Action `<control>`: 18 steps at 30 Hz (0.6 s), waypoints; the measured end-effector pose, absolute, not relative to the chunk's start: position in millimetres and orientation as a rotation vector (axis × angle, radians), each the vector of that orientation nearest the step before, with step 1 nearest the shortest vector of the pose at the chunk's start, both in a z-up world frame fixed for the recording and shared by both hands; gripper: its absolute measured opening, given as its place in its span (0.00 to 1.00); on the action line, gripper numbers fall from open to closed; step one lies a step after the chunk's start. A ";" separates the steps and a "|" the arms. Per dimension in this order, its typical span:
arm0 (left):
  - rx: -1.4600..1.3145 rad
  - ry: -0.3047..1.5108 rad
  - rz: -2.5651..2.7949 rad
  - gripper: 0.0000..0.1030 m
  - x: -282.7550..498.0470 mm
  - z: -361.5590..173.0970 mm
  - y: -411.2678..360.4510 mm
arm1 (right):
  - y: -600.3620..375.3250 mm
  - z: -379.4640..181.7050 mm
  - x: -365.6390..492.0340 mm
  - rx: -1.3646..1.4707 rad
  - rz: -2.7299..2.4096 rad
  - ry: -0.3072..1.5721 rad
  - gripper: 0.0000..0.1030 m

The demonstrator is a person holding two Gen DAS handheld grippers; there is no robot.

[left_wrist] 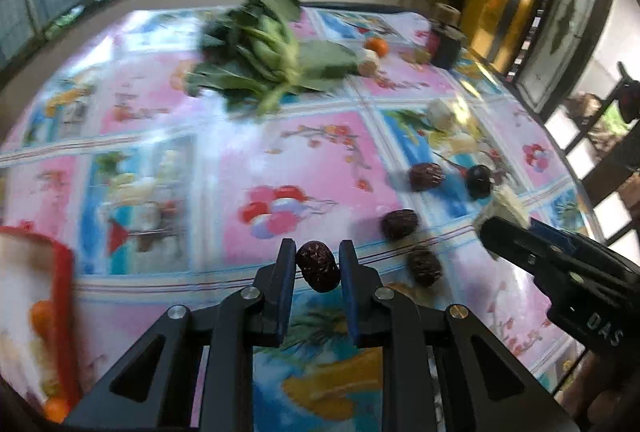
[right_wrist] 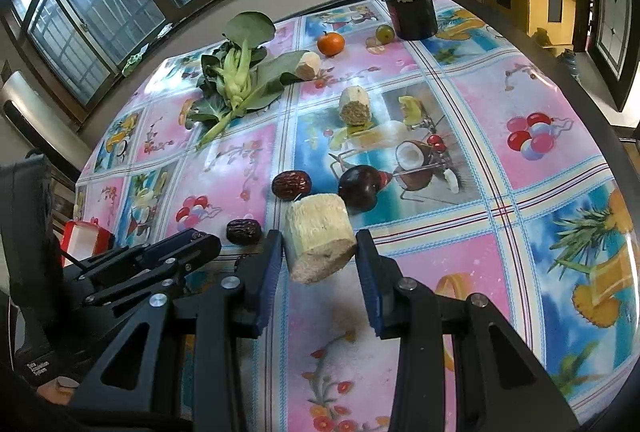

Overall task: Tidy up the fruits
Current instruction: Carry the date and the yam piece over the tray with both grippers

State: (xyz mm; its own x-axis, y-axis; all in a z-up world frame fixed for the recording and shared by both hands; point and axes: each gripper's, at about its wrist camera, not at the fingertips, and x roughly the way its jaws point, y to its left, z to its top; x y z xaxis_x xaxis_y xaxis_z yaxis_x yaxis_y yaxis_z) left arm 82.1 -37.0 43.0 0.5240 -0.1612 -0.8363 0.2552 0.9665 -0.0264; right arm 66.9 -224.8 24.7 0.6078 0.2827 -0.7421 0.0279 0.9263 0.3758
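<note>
My left gripper (left_wrist: 318, 266) is shut on a dark red date (left_wrist: 318, 267) and holds it above the flowered tablecloth (left_wrist: 224, 168). Three more dates (left_wrist: 400, 223) lie to its right, next to a dark plum (left_wrist: 479, 179). My right gripper (right_wrist: 320, 252) is shut on a pale sugarcane chunk (right_wrist: 320, 238) and holds it just above the cloth. In the right wrist view a date (right_wrist: 292, 184), a second date (right_wrist: 243, 231) and the plum (right_wrist: 360, 187) lie just beyond it. The left gripper (right_wrist: 200, 238) shows at the left there. A red tray (left_wrist: 36, 316) with orange fruit sits at the near left.
A bunch of leafy greens (right_wrist: 240, 80) lies at the far side, with two more cane chunks (right_wrist: 354, 106), a tangerine (right_wrist: 331, 43), a green fruit (right_wrist: 385, 33) and a dark jar (right_wrist: 412, 12). The table edge curves along the right; windows stand behind.
</note>
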 end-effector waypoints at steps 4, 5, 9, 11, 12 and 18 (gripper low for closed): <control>0.102 0.956 -0.172 0.20 71.2 60.1 -23.8 | -215.7 32.2 61.3 0.353 0.167 0.904 0.38; 0.095 0.948 -0.164 0.20 68.6 64.1 -20.2 | -211.9 35.7 58.8 0.347 0.176 0.898 0.38; 0.070 0.925 -0.102 0.20 60.0 78.1 -1.6 | -198.4 49.2 49.8 0.330 0.204 0.878 0.38; 0.065 0.909 -0.060 0.20 54.8 86.5 12.6 | -192.0 54.4 46.7 0.330 0.219 0.873 0.38; 0.058 0.907 -0.047 0.20 53.2 89.0 18.8 | -188.3 56.5 45.2 0.325 0.223 0.870 0.38; 0.020 0.890 0.053 0.19 40.5 103.7 71.1 | -155.3 72.0 43.4 0.283 0.275 0.857 0.38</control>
